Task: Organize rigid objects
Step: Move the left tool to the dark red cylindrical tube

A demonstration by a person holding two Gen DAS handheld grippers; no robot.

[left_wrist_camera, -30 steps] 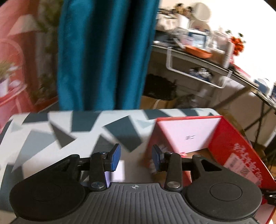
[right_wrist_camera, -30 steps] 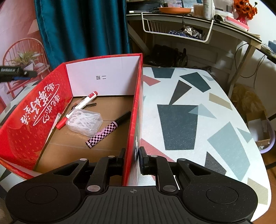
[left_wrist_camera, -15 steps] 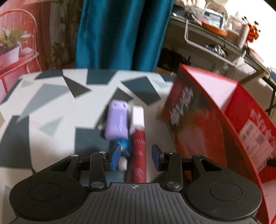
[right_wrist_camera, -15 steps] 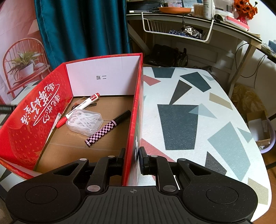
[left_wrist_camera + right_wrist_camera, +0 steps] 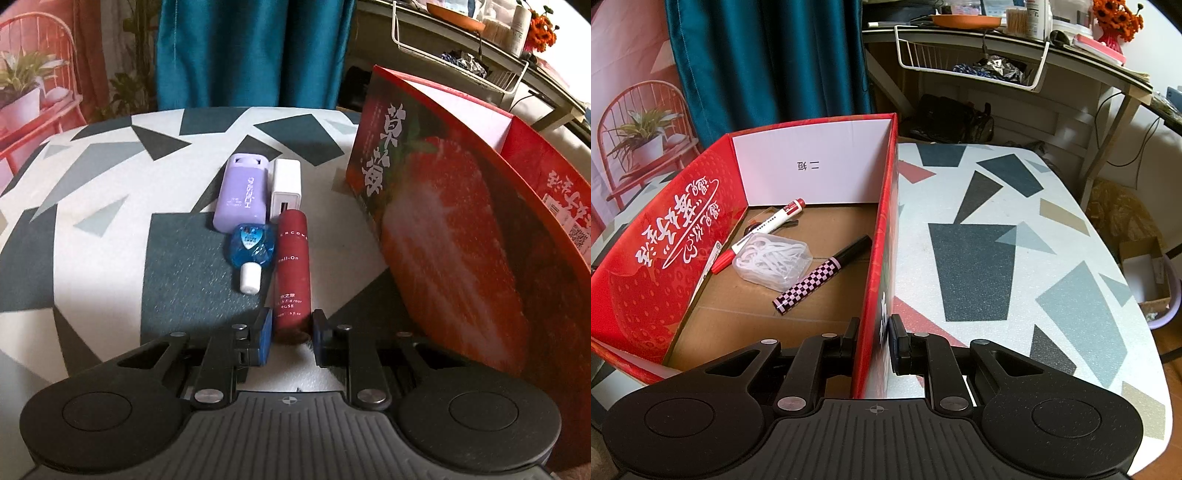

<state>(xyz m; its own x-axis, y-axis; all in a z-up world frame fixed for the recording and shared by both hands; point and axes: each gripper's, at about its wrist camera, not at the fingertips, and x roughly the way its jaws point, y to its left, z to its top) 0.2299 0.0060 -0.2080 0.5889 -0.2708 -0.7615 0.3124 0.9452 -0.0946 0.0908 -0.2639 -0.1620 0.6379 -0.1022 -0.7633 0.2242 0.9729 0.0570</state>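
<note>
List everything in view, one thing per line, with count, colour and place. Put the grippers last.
Roll-on tube: 1, dark red, on table, near end between left gripper's fingers.
Small bottle: 1, blue with white cap, left of tube.
Purple case: 1, lilac, behind bottle.
USB charger: 1, white, right of case.
Strawberry box: 1, red, open, on table.
Marker: 1, white and red, in box.
Checkered pen: 1, pink and black, in box.
Clear case: 1, holds white loops, in box.
Table: 1, white with dark shapes.
Left gripper: open around tube.
Right gripper: shut on box wall.
</note>
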